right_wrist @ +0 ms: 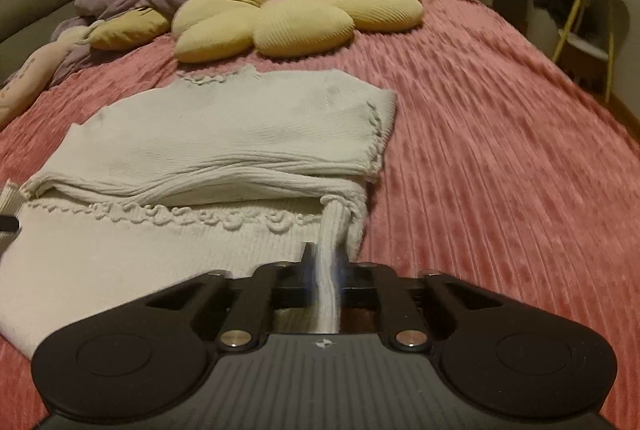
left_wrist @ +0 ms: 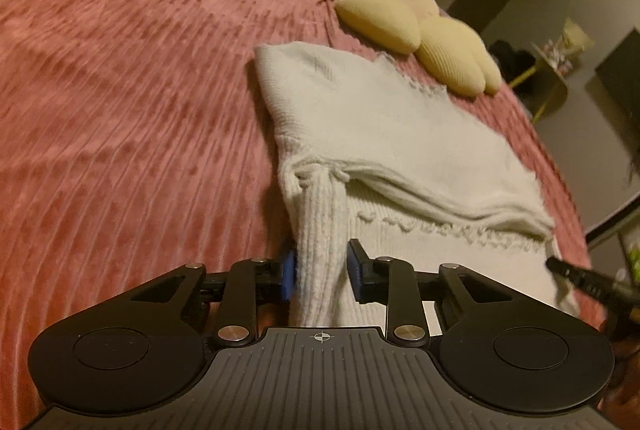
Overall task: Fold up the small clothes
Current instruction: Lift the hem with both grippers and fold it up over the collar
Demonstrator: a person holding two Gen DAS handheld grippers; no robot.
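**Two uneven grips on one knit hem**

Your white knit garment [left_wrist: 384,125] lies on the pink bedspread [left_wrist: 120,89], center-right in the left wrist view, its top half already doubled over. Your right gripper [right_wrist: 326,262] has its jaws clenched on a twisted ribbed strip [right_wrist: 332,230] at the lower center of its view. Your left gripper [left_wrist: 320,270] straddles the ribbed corner [left_wrist: 316,230] with jaws parted, so it looks released or barely pinching. If you lift now, that corner may slip free and the fold would skew. The bunched strip could drag the folded layer out of line. The yellow flower cushion [right_wrist: 280,1] lies just beyond the garment; a long carry could brush it.
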